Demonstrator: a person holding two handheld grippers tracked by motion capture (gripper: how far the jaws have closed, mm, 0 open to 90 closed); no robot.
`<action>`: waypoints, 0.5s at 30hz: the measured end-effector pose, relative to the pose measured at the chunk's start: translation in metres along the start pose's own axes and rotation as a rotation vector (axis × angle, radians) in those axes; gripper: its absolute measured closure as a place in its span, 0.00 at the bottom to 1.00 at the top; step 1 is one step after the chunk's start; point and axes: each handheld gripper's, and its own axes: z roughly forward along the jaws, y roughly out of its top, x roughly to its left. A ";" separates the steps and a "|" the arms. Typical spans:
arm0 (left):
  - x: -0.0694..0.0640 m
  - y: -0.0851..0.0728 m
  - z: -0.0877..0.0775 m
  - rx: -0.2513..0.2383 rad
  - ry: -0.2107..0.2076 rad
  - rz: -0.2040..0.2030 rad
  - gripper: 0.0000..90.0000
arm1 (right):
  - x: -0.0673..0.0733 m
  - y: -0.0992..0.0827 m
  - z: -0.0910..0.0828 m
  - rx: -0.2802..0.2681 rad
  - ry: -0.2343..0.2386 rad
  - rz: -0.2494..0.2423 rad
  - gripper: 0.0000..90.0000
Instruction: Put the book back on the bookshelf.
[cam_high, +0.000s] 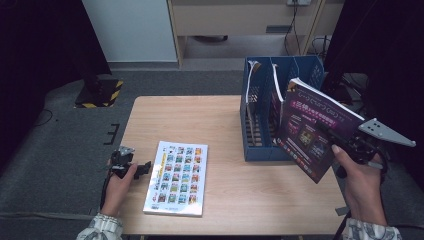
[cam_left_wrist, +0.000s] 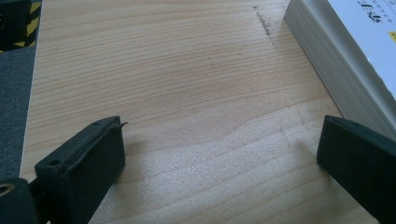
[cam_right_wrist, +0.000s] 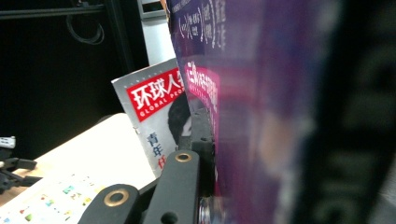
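While left tongs (cam_left_wrist: 219, 154) gape empty, right tongs (cam_high: 350, 142) clamp purple book (cam_high: 312, 130) beside "GLOBAL" magazine (cam_right_wrist: 156, 116).

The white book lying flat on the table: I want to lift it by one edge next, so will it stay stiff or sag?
The white book shows a thick page block in the left gripper view, so it is probably heavy and fairly rigid. Its cover looks glossy, so the open left gripper might slip.

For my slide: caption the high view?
Right gripper lifts purple book beside blue rack; another book lies flat.
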 end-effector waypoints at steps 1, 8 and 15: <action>0.000 0.000 0.000 0.000 0.000 0.000 0.01 | 0.000 0.000 0.000 0.000 0.000 0.000 0.93; 0.000 0.000 0.000 0.000 0.000 0.000 0.01 | -0.007 0.004 0.003 0.011 -0.035 -0.009 0.93; 0.000 0.000 0.000 0.000 0.000 0.000 0.01 | -0.008 0.011 0.009 0.012 -0.072 -0.039 0.93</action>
